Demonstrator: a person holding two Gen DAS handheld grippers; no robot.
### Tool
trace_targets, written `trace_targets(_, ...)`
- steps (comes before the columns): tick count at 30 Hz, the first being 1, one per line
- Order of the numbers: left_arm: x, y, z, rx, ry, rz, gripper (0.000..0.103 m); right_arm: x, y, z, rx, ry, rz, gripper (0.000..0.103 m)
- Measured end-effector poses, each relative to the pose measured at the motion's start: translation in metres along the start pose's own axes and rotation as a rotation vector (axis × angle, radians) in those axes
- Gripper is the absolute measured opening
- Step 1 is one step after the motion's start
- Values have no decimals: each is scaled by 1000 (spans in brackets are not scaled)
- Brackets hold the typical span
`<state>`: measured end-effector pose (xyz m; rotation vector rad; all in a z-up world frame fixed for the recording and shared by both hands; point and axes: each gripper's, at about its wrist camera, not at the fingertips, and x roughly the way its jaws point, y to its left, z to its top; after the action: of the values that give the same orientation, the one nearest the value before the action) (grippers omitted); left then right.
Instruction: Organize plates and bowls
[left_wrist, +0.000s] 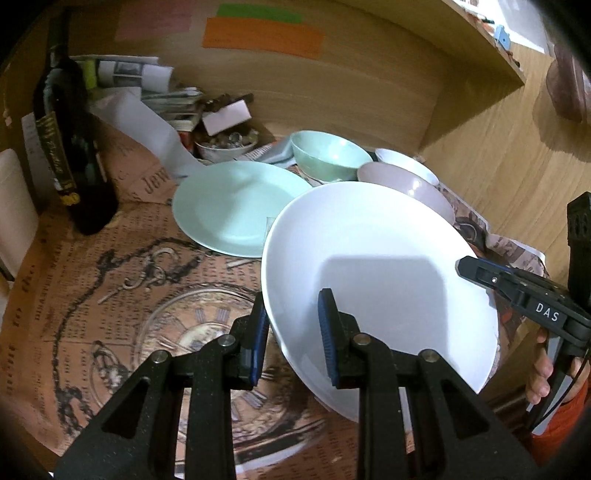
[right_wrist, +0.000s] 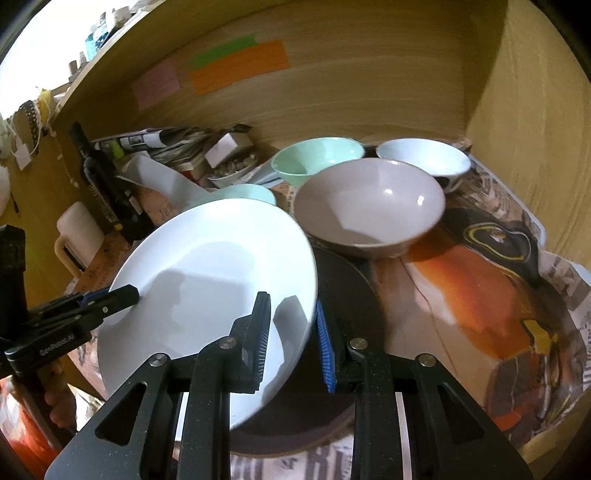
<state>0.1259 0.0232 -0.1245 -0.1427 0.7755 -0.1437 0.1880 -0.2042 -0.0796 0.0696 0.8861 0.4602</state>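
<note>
White plate (left_wrist: 380, 280) was up off the table, tilted, gripped on opposite rim edges by both claws. Left gripper (left_wrist: 293, 332) was closed to a narrow gap across the plate's left rim, one pad on top and one under. Right gripper (right_wrist: 293, 339) was pinched nearly shut on the right rim the same way; in the left wrist view its tip sat over the far rim (left_wrist: 480, 273).

Landmark: mint plate (left_wrist: 236, 206), flat on the printed paper. The white plate hung just beside it, on the person's side, its far rim overlapping the mint plate's near edge in both views. Grey bowl (right_wrist: 369, 206) sat right of the mint plate, touching or nearly touching the white plate's far rim; can't tell which. Mint bowl (right_wrist: 317, 157) and white bowl (right_wrist: 423, 157) were behind it.

My read: the stacking target lay forward and left of both claws. The left gripper was nearer it. Risk was clipping the grey bowl.
</note>
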Motion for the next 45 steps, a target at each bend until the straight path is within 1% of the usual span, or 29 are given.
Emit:
trace_targets(7, 15, -11, -5, 16, 44, -12, 26, 3, -18, -7, 29, 25, -15, 22)
trace_targets(11, 25, -15, -9, 22, 75, -5, 26, 7, -26, -10, 54, 42, -13, 22)
trace_targets(17, 29, -15, -11, 25, 85, 6, 27, 15, -29, -15, 60, 68, -14, 22)
trace_targets(23, 34, -19, -10, 42, 85, 19, 27, 17, -32, -15, 78, 72, -5, 23)
trace_targets(33, 38, -16, -8, 42, 90, 0, 28, 18, -26, -13, 1, 83, -49, 23)
trace_targets(35, 38, -17, -9, 53, 88, 6, 29, 18, -25, -13, -9, 87, -48, 24)
trace_targets(40, 38, -22, -10, 89, 80, 32, 30, 18, -21, -13, -49, 91, -75, 24)
trace_targets(45, 40, -21, -10, 85, 82, 25, 30, 15, -22, -14, -61, 87, -88, 24)
